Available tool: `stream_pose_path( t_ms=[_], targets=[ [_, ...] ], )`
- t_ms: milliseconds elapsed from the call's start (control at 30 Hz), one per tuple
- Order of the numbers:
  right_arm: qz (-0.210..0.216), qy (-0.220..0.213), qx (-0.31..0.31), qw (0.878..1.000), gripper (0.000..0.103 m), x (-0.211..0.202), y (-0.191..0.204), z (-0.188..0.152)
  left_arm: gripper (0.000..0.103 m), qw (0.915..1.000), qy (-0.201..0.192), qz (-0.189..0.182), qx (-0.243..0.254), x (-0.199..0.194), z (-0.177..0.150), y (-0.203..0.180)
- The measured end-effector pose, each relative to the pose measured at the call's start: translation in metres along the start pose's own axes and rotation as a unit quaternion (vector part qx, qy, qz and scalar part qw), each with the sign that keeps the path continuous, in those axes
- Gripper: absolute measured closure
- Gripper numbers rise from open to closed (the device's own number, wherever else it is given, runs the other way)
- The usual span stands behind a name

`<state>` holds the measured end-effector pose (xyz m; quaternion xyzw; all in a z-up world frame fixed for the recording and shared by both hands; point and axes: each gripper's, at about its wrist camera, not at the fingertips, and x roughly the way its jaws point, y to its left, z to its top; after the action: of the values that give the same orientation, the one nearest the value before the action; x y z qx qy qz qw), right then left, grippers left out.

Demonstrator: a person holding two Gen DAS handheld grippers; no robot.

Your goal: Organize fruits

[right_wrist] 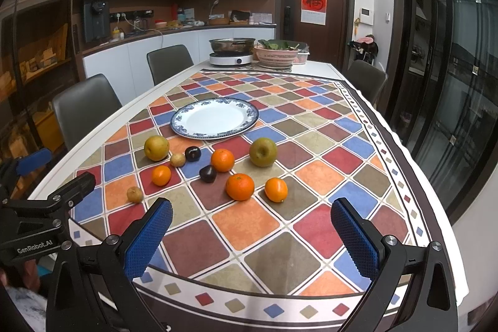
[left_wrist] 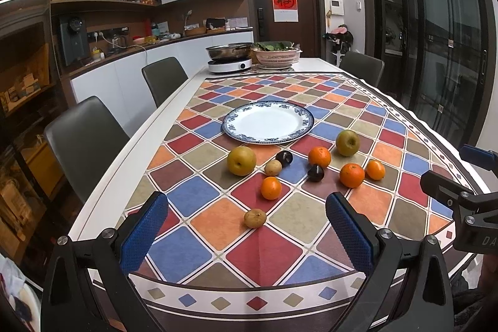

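Observation:
An empty blue-rimmed white plate (left_wrist: 267, 122) (right_wrist: 214, 118) sits mid-table. In front of it lie two yellow-green pears (left_wrist: 241, 160) (left_wrist: 347, 142), several oranges (left_wrist: 271, 188) (left_wrist: 351, 175) (right_wrist: 239, 186) (right_wrist: 276, 189), two dark plums (left_wrist: 316, 172) (left_wrist: 284, 158) and two small brown fruits (left_wrist: 255, 218) (left_wrist: 273, 167). My left gripper (left_wrist: 246, 226) is open and empty above the near table edge, the brown fruit just ahead between its fingers. My right gripper (right_wrist: 252, 226) is open and empty, short of the oranges.
A checkered cloth (left_wrist: 311, 101) covers the white table. A cooker with a steel pot (left_wrist: 229, 58) and a pink basket of greens (left_wrist: 276, 55) stand at the far end. Grey chairs (left_wrist: 84, 142) line the left side, and one (right_wrist: 367, 80) stands far right.

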<state>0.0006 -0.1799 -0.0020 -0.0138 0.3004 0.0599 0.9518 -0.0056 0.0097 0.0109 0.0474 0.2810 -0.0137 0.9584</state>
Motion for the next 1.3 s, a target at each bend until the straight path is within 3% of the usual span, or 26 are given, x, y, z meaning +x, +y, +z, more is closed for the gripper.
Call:
stream_pose_path(
  t_ms=[867,1067,1300],
  targets=[
    [0.008,0.018,-0.022,1.000,0.001,0.013,0.011,0.005,0.000,0.9997,0.015,0.016,-0.003,0.015,-0.002,0.004],
    [0.014,0.032,-0.032,0.999,0.001,0.025,0.005,0.009,0.007,0.9996,0.018,0.021,0.007,0.024,-0.003,0.002],
    [0.016,0.034,-0.069,0.997,0.005,0.042,0.019,0.011,0.019,0.9984,0.056,0.010,0.002,0.048,-0.008,0.007]
  ],
)
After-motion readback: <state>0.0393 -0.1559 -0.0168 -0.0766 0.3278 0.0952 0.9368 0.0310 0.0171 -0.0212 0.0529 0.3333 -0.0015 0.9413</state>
